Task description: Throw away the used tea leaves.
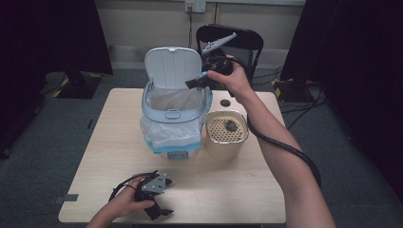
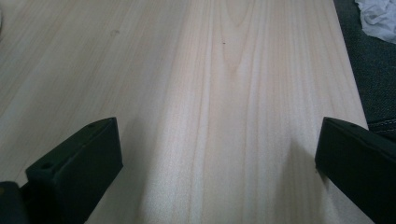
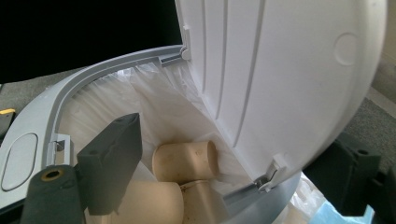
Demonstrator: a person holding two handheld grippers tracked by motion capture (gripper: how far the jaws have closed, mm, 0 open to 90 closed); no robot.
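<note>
Right gripper (image 1: pixel 197 83), upper centre of the high view, hangs over the bin's (image 1: pixel 173 115) open mouth beside the raised lid (image 1: pixel 172 66) — jaws parted, grasping nothing. Beige cups (image 3: pixel 184 161) lie in the white liner (image 3: pixel 154 105) at lower centre of the right gripper view. Left gripper (image 1: pixel 159 211) rests at the table's (image 1: pixel 214 190) lower-left edge — jaws spread wide, empty.

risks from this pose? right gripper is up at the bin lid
1. The right gripper has open jaws either side of the upright white plastic lid of the bag-lined bin; a nudge could drop the lid or snag its latch.
2. The beige perforated-top canister stands close beside the bin, under the right forearm; lowering the arm might knock it.
</note>
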